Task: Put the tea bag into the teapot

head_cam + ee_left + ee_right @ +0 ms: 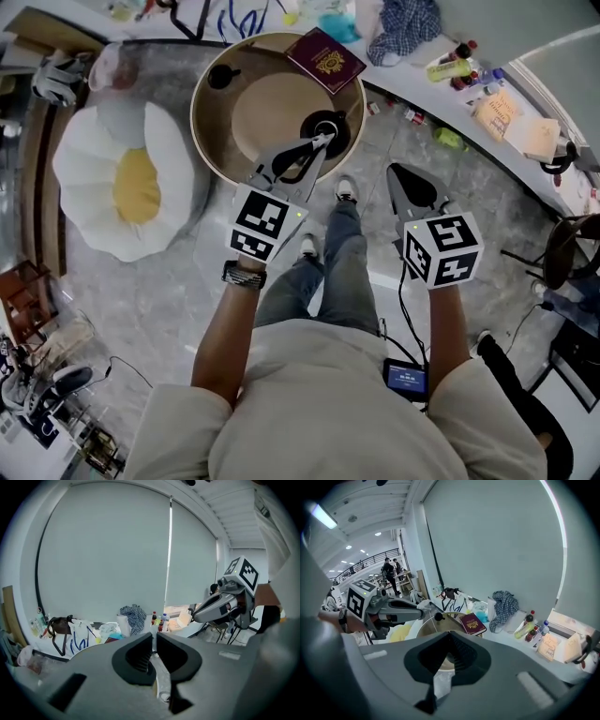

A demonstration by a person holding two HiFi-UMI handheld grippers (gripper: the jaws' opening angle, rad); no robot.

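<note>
Our left gripper (324,140) is clamped on the pale top of the tea bag (424,604), its thread trailing down over the teapot (330,120) near the round table's (202,122) near edge. Our right gripper (398,173) hangs closed and empty, off the table. Releasing off-centre (the mouth looks small) could drop the bag beside the pot.

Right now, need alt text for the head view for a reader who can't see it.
From above, the left tongs, shut on the tea bag, reach over the black teapot on a round wooden table. The right tongs hang shut and empty beside the table. A dark red booklet lies on the table's far rim.
</note>
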